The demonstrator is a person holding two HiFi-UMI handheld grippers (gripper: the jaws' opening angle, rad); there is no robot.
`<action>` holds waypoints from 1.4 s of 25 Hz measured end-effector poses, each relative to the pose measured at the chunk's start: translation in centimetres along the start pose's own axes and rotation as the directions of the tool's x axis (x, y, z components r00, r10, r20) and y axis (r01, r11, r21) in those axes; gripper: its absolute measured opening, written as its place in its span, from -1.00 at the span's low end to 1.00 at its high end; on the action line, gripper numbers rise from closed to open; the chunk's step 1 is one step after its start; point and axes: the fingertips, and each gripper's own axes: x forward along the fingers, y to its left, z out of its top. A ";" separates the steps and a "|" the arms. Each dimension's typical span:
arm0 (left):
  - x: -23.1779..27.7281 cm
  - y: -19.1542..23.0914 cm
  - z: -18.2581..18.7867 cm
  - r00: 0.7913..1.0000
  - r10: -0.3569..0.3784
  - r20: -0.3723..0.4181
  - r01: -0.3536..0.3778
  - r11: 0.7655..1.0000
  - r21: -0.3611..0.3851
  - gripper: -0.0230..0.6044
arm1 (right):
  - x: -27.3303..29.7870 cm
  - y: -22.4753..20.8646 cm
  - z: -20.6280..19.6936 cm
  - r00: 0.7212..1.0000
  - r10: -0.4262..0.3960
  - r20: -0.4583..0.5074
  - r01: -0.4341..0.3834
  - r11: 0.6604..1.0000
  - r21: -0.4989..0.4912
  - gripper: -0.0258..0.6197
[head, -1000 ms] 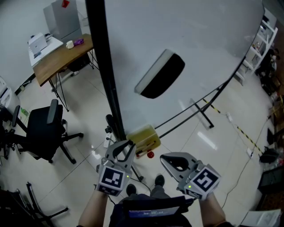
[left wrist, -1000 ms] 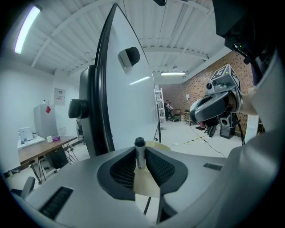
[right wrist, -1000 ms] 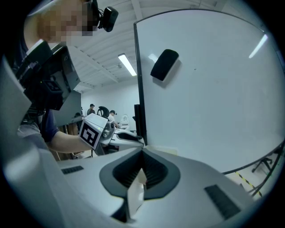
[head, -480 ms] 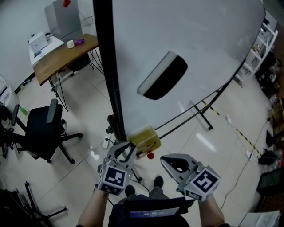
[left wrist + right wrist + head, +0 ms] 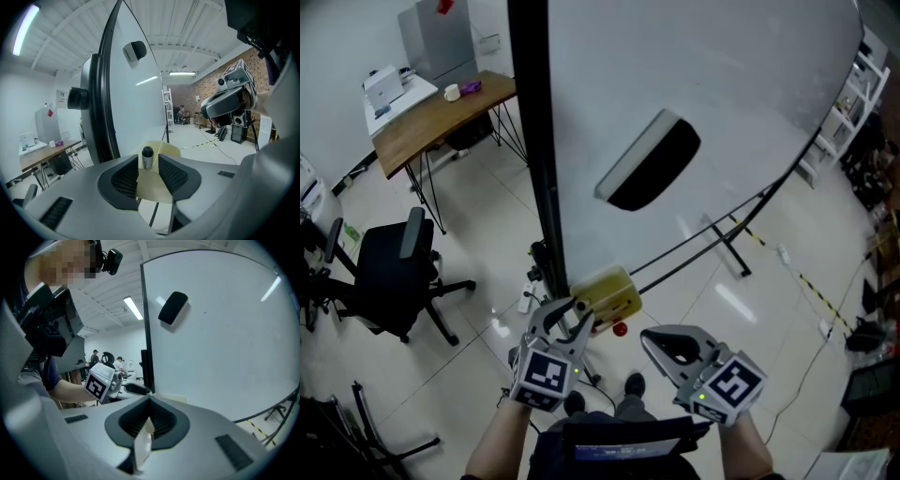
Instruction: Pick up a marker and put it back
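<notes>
Yellow holder (image 5: 168,149) ahead, just spread left gripper (image 5: 570,314) jaws off the standing marker (image 5: 147,157), probably returned; clenched right gripper (image 5: 149,401) empty.

Even, bright light was cast by ceiling tubes (image 5: 26,28). Glare streaks were thrown on the whiteboard (image 5: 225,333) and floor (image 5: 736,302). Gripper views were bent and darkened at the edges by fisheye distortion.

whiteboard (image 5: 722,94): glossy, smooth | floor (image 5: 478,281) below whiteboard: shiny tile | desk (image 5: 431,122) left of whiteboard: matt wood | left gripper (image 5: 148,163) pads (image 5: 126,178): ribbed, matt
</notes>
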 end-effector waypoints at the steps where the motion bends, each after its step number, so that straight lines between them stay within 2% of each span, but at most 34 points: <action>1: -0.1 -0.1 0.2 1.000 0.000 0.004 0.000 1.000 0.002 -0.50 | -0.1 0.0 0.1 1.000 0.000 0.002 0.000 1.000 0.000 -0.88; 5: -0.9 -0.5 1.9 0.999 -0.008 0.039 0.007 1.000 0.026 -0.50 | -0.1 -0.2 0.4 1.000 -0.003 0.014 0.003 1.000 -0.003 -0.88; 9: -2.4 -1.0 5.5 0.993 -0.008 0.121 0.003 0.999 0.047 -0.50 | -0.7 -0.3 1.2 0.999 -0.010 0.034 0.011 1.000 -0.009 -0.88; 13: -3.9 -0.4 9.3 0.980 -0.005 0.198 -0.008 0.998 0.063 -0.50 | -0.9 -0.3 2.7 0.998 -0.011 0.054 0.014 0.999 -0.043 -0.88; 21: -7.0 -0.4 16.5 0.941 -0.033 0.336 -0.021 0.988 0.156 -0.50 | -2.4 -0.7 8.3 0.989 -0.036 0.144 0.056 0.989 -0.140 -0.88; 26: -8.4 -1.5 17.3 0.935 -0.083 0.344 0.019 0.983 0.184 -0.57 | -2.6 0.0 8.8 0.985 -0.043 0.167 0.071 0.984 -0.166 -0.88; 29: -9.2 -1.0 17.0 0.932 -0.065 0.357 0.011 0.988 0.151 -0.92 | -2.6 0.9 8.9 0.985 -0.046 0.164 0.074 0.983 -0.166 -0.88; 32: -9.9 -0.2 16.5 0.931 -0.042 0.362 0.007 0.995 0.098 -0.93 | -2.7 1.6 8.9 0.985 -0.057 0.165 0.085 0.982 -0.169 -0.88; 35: -10.6 -0.1 16.0 0.933 -0.045 0.356 0.012 0.995 0.095 -0.93 | -2.8 2.4 8.8 0.985 -0.068 0.160 0.095 0.981 -0.169 -0.88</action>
